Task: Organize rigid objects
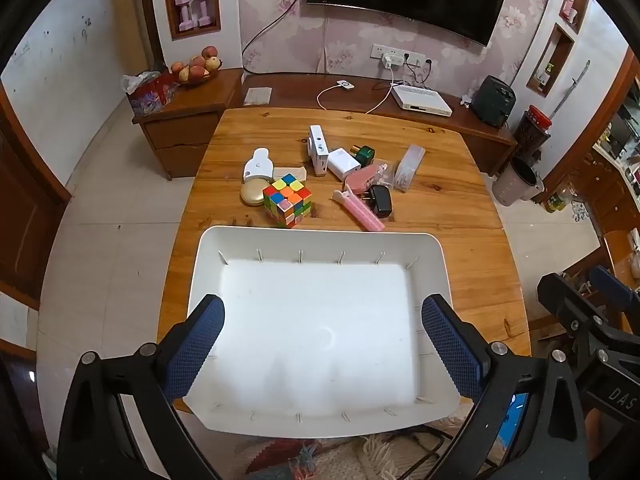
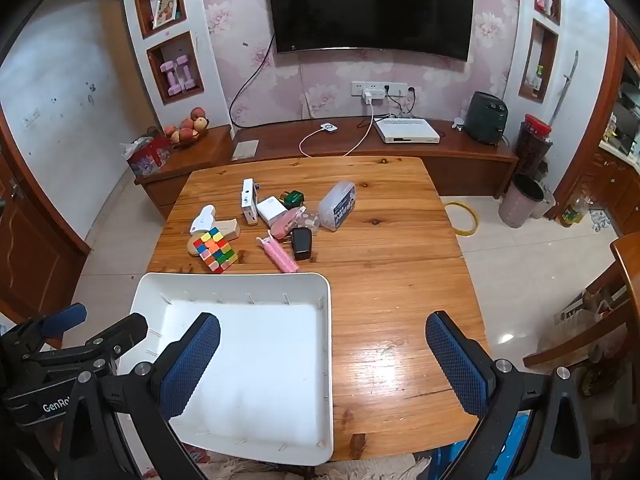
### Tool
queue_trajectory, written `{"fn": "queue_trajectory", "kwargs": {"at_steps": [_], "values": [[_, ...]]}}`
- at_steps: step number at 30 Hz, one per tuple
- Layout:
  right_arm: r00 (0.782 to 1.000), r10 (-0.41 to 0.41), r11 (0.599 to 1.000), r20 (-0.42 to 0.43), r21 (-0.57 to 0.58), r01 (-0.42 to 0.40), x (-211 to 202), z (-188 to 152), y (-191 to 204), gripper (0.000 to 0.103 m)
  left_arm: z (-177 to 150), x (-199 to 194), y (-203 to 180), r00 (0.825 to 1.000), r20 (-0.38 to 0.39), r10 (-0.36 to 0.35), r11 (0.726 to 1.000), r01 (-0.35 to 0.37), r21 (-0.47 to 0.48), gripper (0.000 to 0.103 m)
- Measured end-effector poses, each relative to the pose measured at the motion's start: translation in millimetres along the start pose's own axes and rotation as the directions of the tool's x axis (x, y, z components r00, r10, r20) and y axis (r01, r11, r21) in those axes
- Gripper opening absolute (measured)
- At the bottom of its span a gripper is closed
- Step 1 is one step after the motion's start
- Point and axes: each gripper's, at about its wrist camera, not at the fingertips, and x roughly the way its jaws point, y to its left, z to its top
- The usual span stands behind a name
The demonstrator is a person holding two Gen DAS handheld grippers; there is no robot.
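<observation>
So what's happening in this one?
Nothing is being handled yet. Both claws, left and right, are open and hold nothing, above the near end of the table. The white tray has nothing in it. The cube, black charger, pink comb and other small items lie clustered beyond it.

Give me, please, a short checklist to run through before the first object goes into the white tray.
1. White tray empty, ready to fill: ok.
2. Left hand-held gripper open, holding nothing: ok.
3. Right hand-held gripper open, holding nothing: ok.
4. Rubik's cube nearest the tray, top unobstructed: ok.
5. Black charger free of neighbours: not ok, it lies against the pink comb.
6. Cube touching the round gold case: cannot tell.
</observation>
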Motion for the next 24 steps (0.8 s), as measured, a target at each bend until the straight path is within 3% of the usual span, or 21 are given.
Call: {"fn": "queue_trajectory", "kwargs": {"at_steps": [24], "values": [[1.0, -0.023, 1.0, -0.011, 0.009, 0.023, 6, -1, -4, 0.103, 2, 7, -11, 1.0, -0.007, -0.024, 1.0, 0.024, -0.006, 0.099]]}}
